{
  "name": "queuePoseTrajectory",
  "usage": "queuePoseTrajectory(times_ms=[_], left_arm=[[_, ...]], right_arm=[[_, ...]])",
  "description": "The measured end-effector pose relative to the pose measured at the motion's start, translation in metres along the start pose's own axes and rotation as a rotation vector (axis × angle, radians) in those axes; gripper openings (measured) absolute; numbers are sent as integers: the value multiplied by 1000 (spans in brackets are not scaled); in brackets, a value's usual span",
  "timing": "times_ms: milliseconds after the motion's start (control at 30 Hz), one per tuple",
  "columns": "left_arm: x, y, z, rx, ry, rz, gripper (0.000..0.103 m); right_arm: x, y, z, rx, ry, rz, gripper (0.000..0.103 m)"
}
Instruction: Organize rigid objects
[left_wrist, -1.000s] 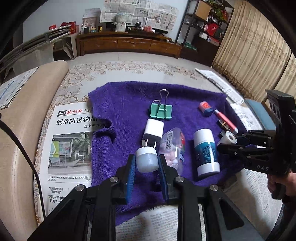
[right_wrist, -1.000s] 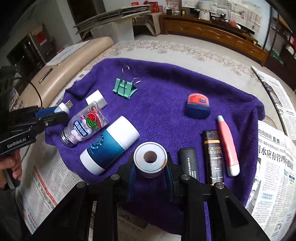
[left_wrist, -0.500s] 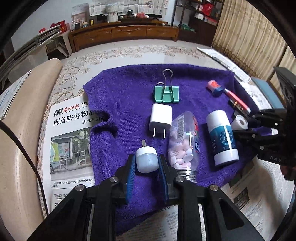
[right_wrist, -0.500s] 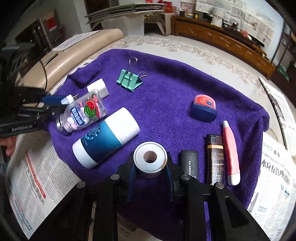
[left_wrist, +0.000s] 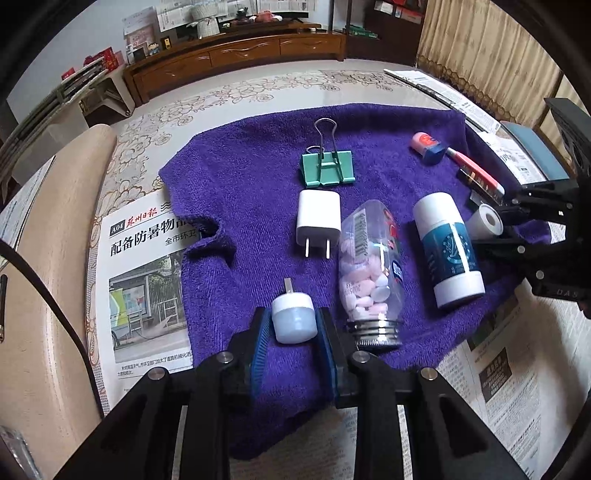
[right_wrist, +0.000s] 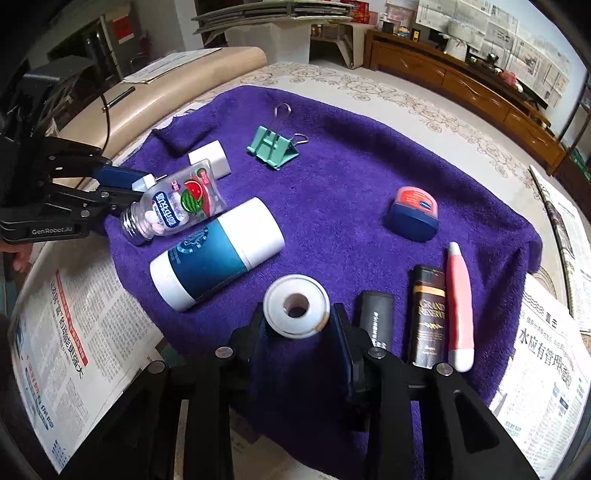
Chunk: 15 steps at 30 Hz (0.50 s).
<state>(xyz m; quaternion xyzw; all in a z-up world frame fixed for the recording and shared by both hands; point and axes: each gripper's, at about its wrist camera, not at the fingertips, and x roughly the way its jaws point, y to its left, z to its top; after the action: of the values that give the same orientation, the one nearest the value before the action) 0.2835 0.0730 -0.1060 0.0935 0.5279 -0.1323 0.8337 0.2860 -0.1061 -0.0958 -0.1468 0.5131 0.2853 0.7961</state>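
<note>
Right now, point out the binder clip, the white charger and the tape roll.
binder clip (left_wrist: 328, 170), left wrist view, green body.
white charger (left_wrist: 318, 214), left wrist view, flat top face.
tape roll (right_wrist: 296, 305), right wrist view, front face.

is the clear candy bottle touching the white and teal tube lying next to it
Apart. In the left wrist view, a strip of purple towel shows along the whole gap between the candy bottle and the white and teal tube.

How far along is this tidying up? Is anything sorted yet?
Partly. At the towel's right edge a black case, brown lighter and pink pen already lie side by side. In hand: the left gripper holds a small white jar, the right gripper a tape roll. The candy bottle, white tube, charger, clip and tin lie scattered.
</note>
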Motion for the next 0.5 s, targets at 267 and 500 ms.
queuePoseTrajectory(times_ms=[267, 500], left_arm=[[-14, -4, -3, 10, -6, 46, 36], [-48, -9, -20, -41, -75, 24, 103]], right_arm=[[-22, 2, -14, 21, -17, -28, 45], [-75, 11, -29, 102, -95, -50, 88]])
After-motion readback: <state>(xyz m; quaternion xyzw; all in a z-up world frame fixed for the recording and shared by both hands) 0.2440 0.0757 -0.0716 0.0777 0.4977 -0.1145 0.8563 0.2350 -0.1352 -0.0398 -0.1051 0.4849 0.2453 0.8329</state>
